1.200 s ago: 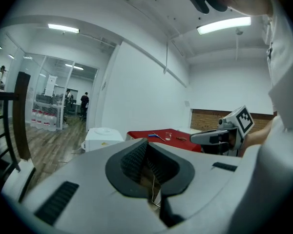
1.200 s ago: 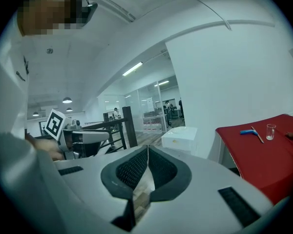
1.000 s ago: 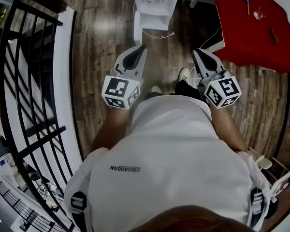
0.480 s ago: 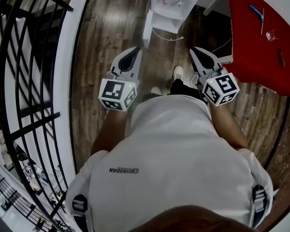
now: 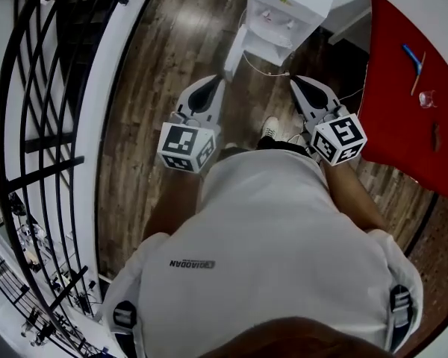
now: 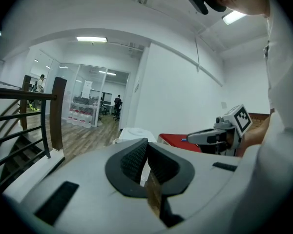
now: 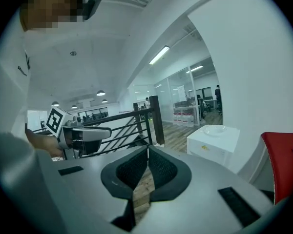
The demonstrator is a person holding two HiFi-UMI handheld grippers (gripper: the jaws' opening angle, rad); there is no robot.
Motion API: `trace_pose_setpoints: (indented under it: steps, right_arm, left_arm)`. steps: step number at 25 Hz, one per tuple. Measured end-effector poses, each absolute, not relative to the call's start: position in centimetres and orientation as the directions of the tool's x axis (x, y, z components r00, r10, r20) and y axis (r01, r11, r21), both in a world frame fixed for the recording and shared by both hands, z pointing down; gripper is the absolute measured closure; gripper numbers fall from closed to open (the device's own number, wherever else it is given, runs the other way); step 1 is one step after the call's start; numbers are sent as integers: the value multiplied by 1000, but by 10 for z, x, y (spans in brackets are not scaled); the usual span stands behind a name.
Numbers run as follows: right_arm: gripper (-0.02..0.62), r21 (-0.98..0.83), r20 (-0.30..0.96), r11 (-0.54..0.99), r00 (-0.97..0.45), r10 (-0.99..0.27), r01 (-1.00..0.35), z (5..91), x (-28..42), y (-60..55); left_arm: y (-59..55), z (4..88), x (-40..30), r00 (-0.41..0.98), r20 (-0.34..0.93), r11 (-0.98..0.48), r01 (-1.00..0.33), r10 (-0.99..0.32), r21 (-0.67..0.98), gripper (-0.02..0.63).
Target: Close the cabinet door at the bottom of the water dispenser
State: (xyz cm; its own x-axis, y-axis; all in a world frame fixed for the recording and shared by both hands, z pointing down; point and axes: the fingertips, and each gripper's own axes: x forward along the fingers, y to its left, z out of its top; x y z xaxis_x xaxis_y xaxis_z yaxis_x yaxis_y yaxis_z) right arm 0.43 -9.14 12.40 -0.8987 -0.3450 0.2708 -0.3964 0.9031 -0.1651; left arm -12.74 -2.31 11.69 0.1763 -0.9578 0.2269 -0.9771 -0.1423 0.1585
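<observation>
The white water dispenser [image 5: 290, 4] stands on the wood floor at the top of the head view. Its lower cabinet door [image 5: 234, 52] is swung out to the left. My left gripper [image 5: 217, 80] hovers short of the door, jaws shut and empty. My right gripper [image 5: 296, 82] hovers short of the dispenser's front, also shut with nothing in it. In the left gripper view the pads meet at the left gripper's [image 6: 146, 143] tip, with the dispenser's top [image 6: 134, 132] beyond. The right gripper view shows the right gripper [image 7: 147, 148] shut and the dispenser [image 7: 212, 143] ahead on the right.
A black stair railing [image 5: 52, 88] with a white curb runs down the left. A red table [image 5: 414, 88] carrying small items stands to the right of the dispenser. A cable [image 5: 267, 68] trails on the floor by the door. The person's shoe [image 5: 269, 127] shows between the grippers.
The dispenser and red table have slid rightward in the head view and the railing fills more of the left. Both grippers moved with the person and stayed shut.
</observation>
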Motion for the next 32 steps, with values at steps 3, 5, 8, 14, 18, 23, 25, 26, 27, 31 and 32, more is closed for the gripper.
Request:
trace_pose_setpoints:
  steps: [3, 5, 8, 14, 18, 23, 25, 26, 27, 31, 32]
  right_arm:
    - [572, -184, 283, 913, -909, -307, -365, 133, 6, -114]
    - [572, -197, 289, 917, -914, -284, -347, 139, 7, -129]
    - [572, -206, 295, 925, -922, -252, -318, 148, 6, -151]
    - [572, -190, 309, 942, -928, -209, -276, 180, -22, -196]
    - [572, -196, 299, 938, -928, -222, -287, 198, -44, -204]
    - [572, -221, 294, 909, -913, -283, -353, 231, -65, -207]
    - [572, -232, 303, 900, -907, -293, -368, 253, -79, -210]
    - [572, -234, 307, 900, -906, -291, -368, 266, -86, -211]
    - [572, -233, 312, 901, -906, -286, -365, 279, -93, -212]
    - [572, -235, 313, 904, -909, -277, -356, 336, -101, -211]
    - [572, -234, 312, 907, -911, -271, -350, 353, -102, -211]
  left_arm:
    - [-42, 122, -125, 137, 241, -101, -982, -961, 157, 611]
    - [-51, 125, -127, 100, 253, -64, -987, -962, 147, 611]
    - [-62, 129, -132, 39, 272, -5, -992, -961, 124, 611]
    - [-85, 147, -149, -23, 301, 58, -993, -953, 106, 611]
    - [-80, 174, -169, -34, 334, 67, -994, -942, 88, 611]
    - [-69, 240, -198, -25, 391, 96, -982, -920, 165, 611]
    - [-71, 273, -213, -20, 410, 105, -977, -912, 185, 611]
    - [-73, 290, -221, -20, 418, 110, -975, -908, 191, 611]
    - [-76, 305, -228, -22, 423, 114, -974, -906, 195, 611]
    - [-86, 362, -236, -33, 412, 120, -975, -911, 188, 611]
    - [-88, 378, -236, -34, 409, 118, -976, -912, 181, 611]
